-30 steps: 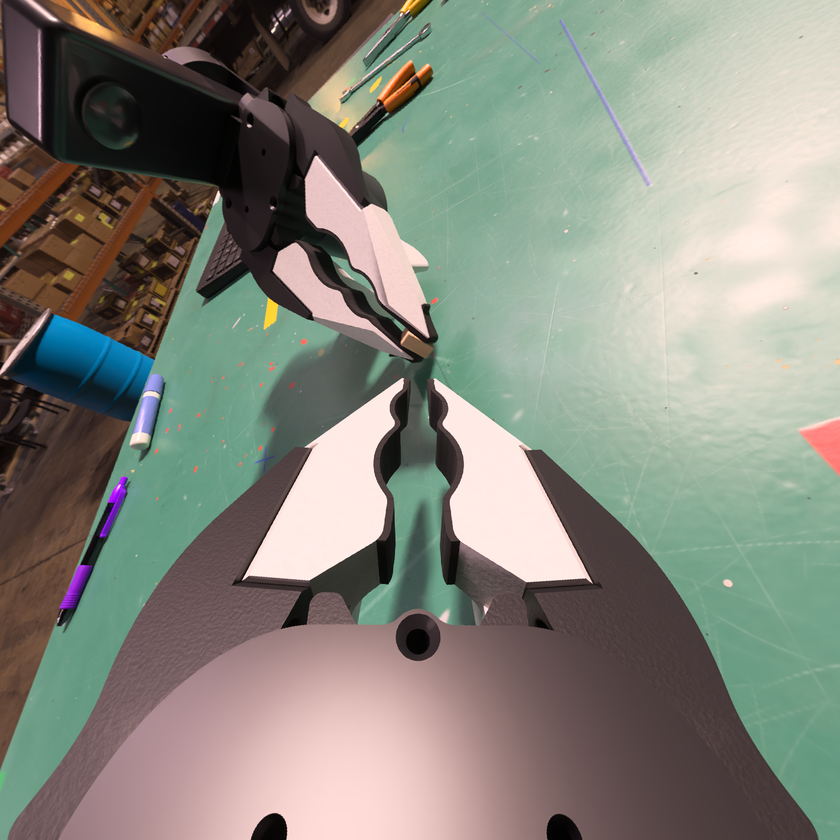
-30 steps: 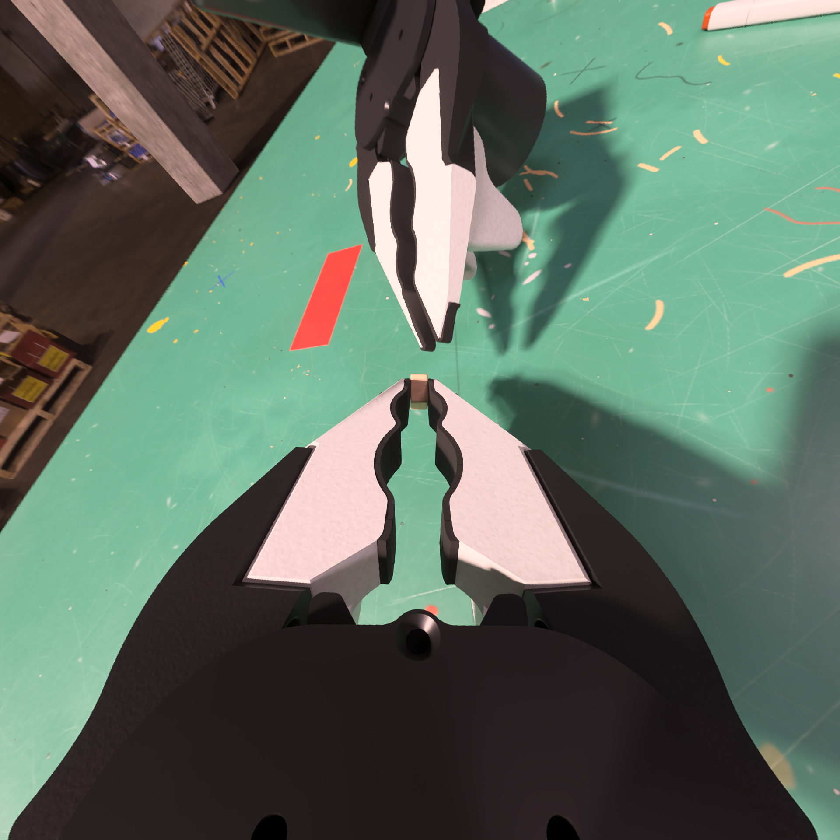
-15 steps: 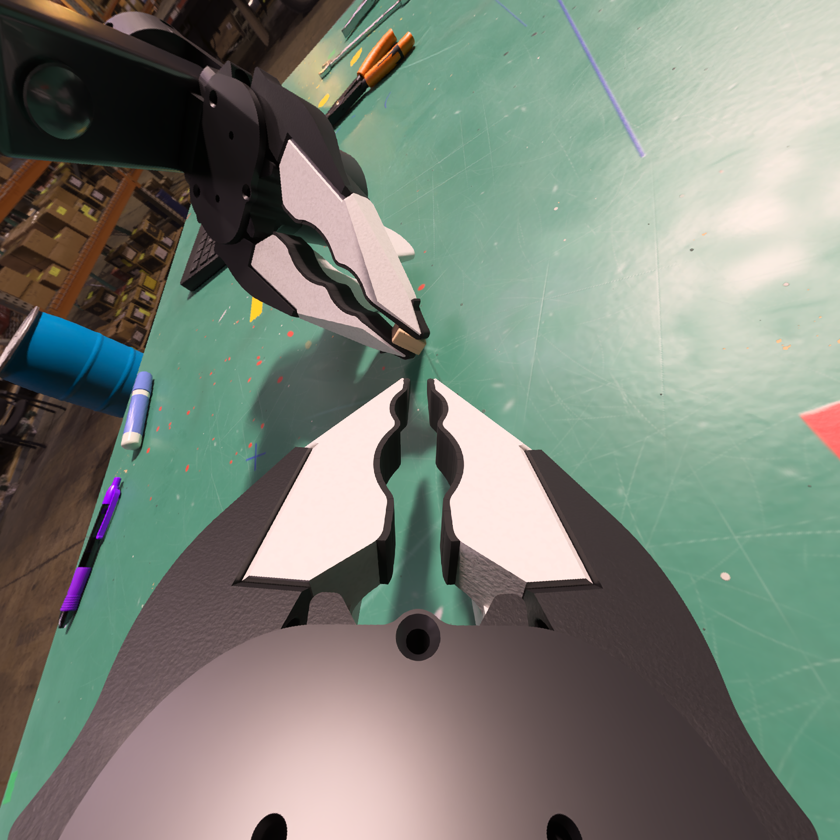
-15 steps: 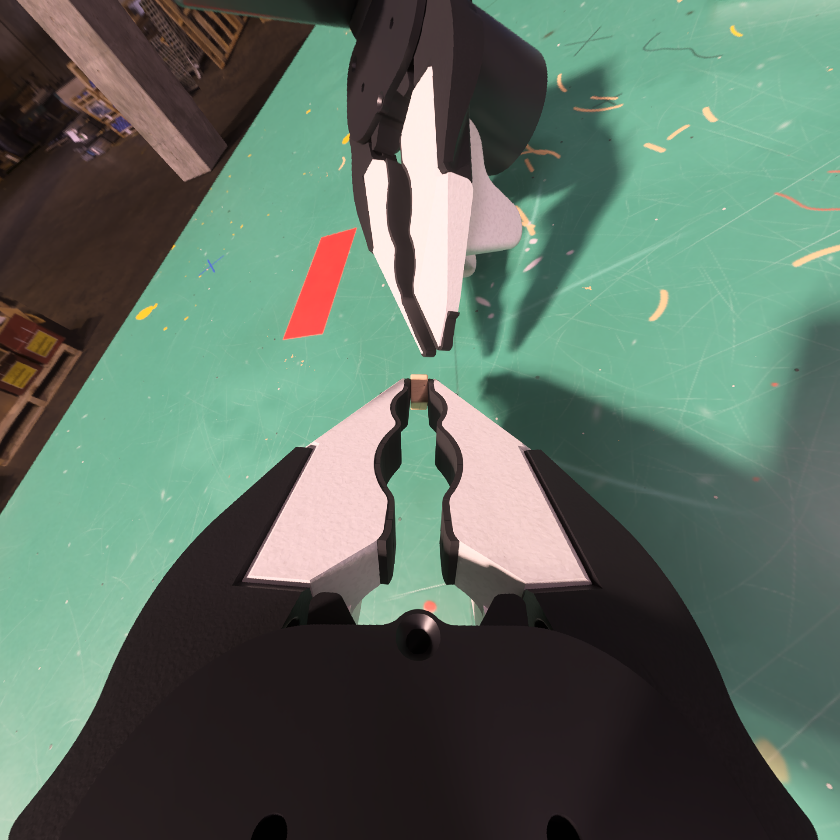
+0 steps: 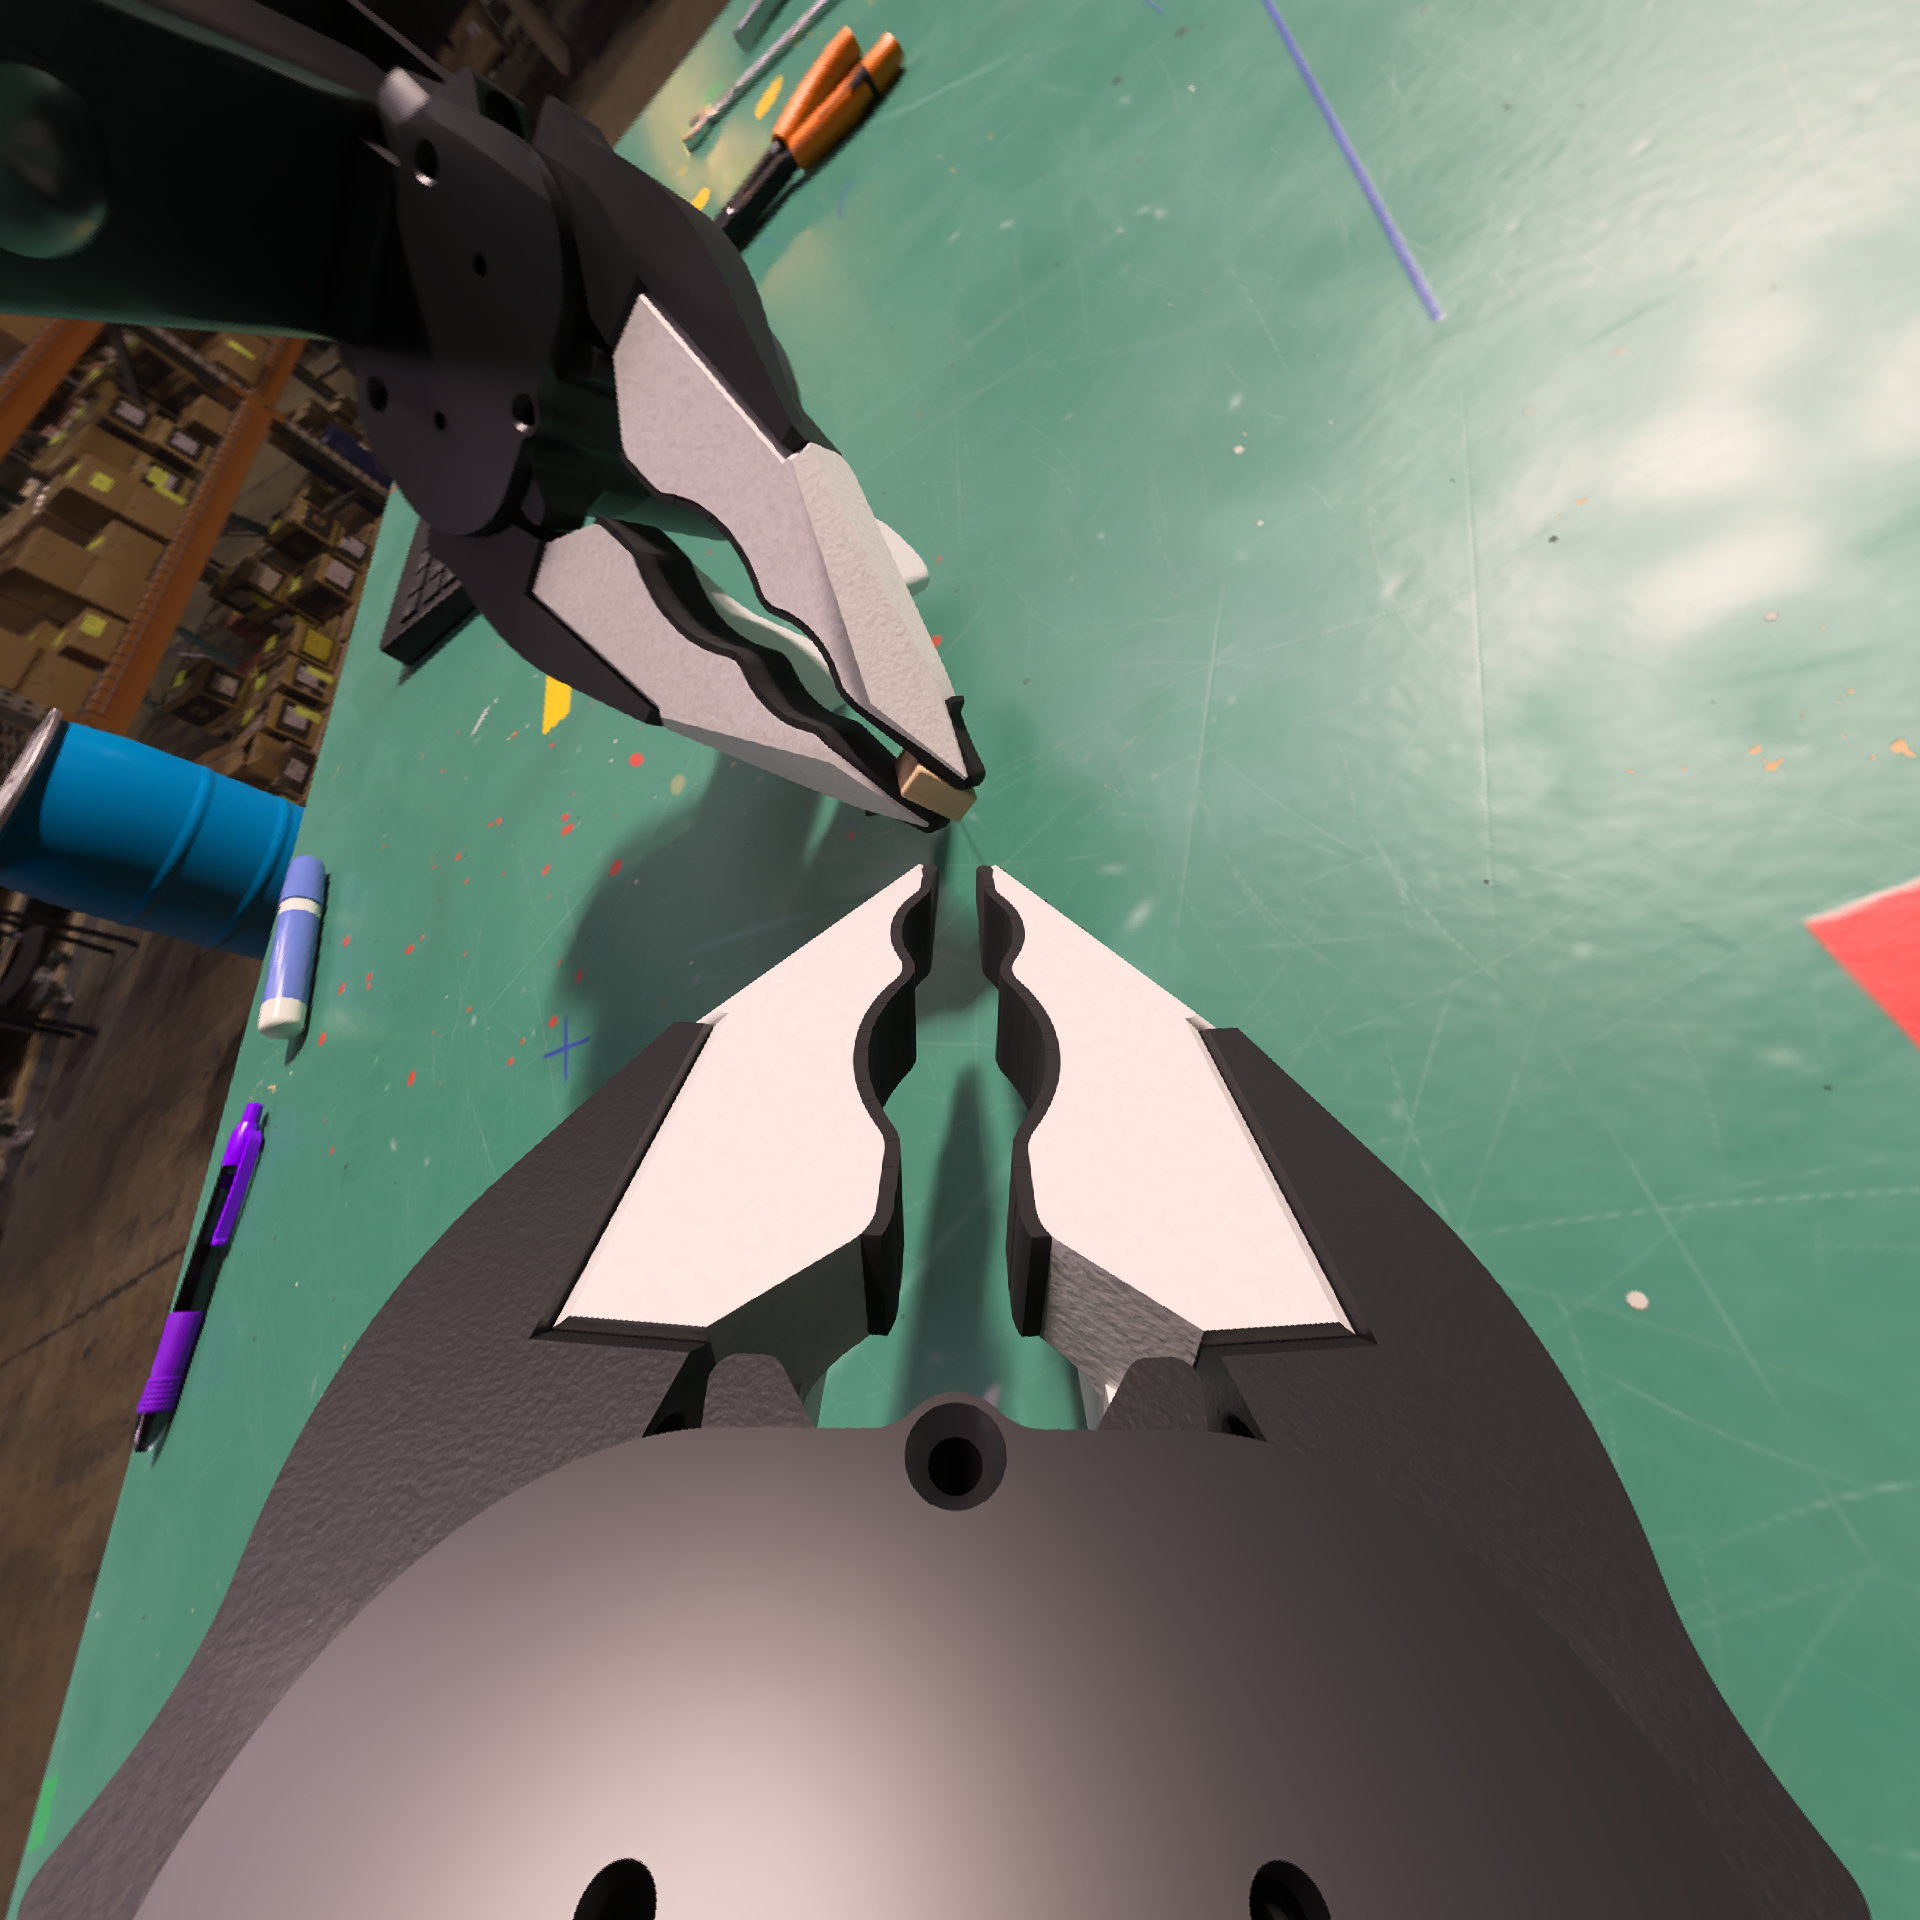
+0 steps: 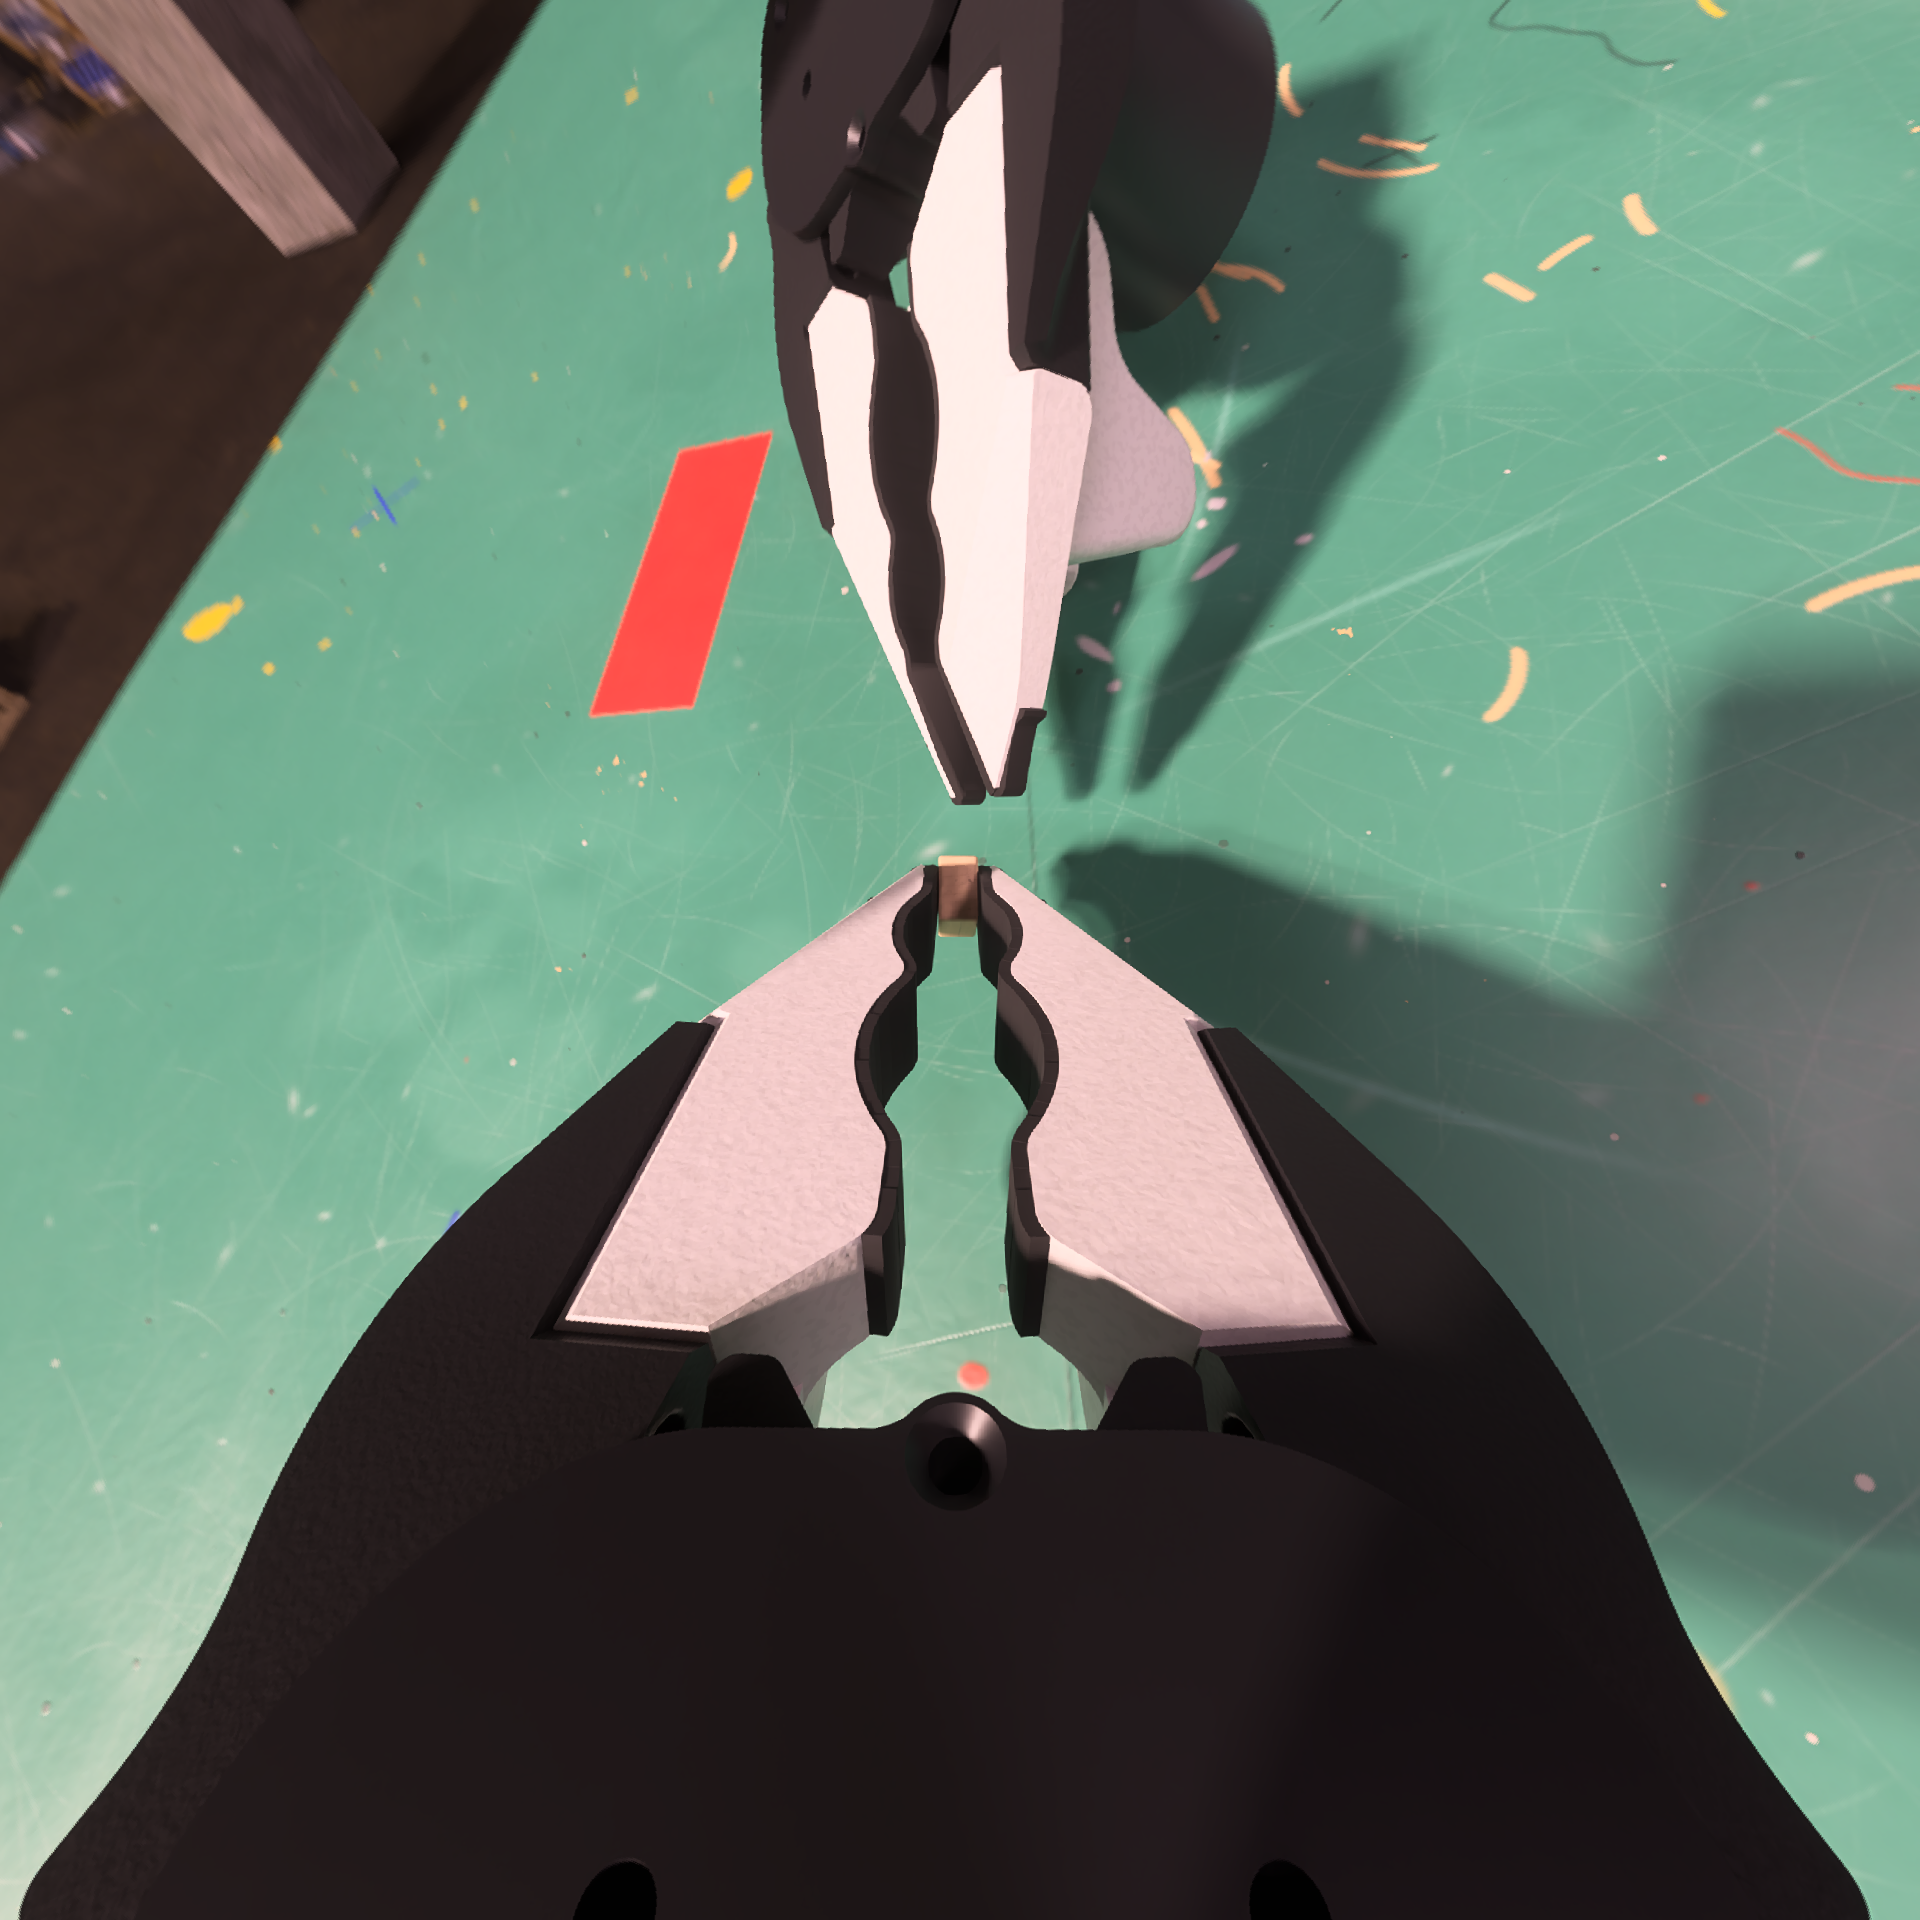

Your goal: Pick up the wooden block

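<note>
The wooden block [image 6: 957, 899] is small and tan, pinched between the fingertips of my right gripper [image 6: 957, 878], which is shut on it above the green table [image 6: 416, 935]. In the left wrist view the block [image 5: 935, 798] shows at the tip of the right gripper [image 5: 940, 805], which comes in from the upper left. My left gripper [image 5: 956, 878] is shut down to a narrow gap and holds nothing. Its tips point at the block from just in front. In the right wrist view the left gripper [image 6: 987, 792] hangs tip to tip with mine.
A blue barrel [image 5: 145, 831], a glue stick [image 5: 291, 945] and a purple pen [image 5: 197, 1278] lie along the table's left edge. Orange-handled pliers [image 5: 821, 94] and a black keyboard [image 5: 421, 613] lie farther off. A red tape strip [image 6: 681, 577] is on the mat.
Table marks and tools have drifted upward in both views. The two grippers stay tip to tip, and the block stays held in the right gripper.
</note>
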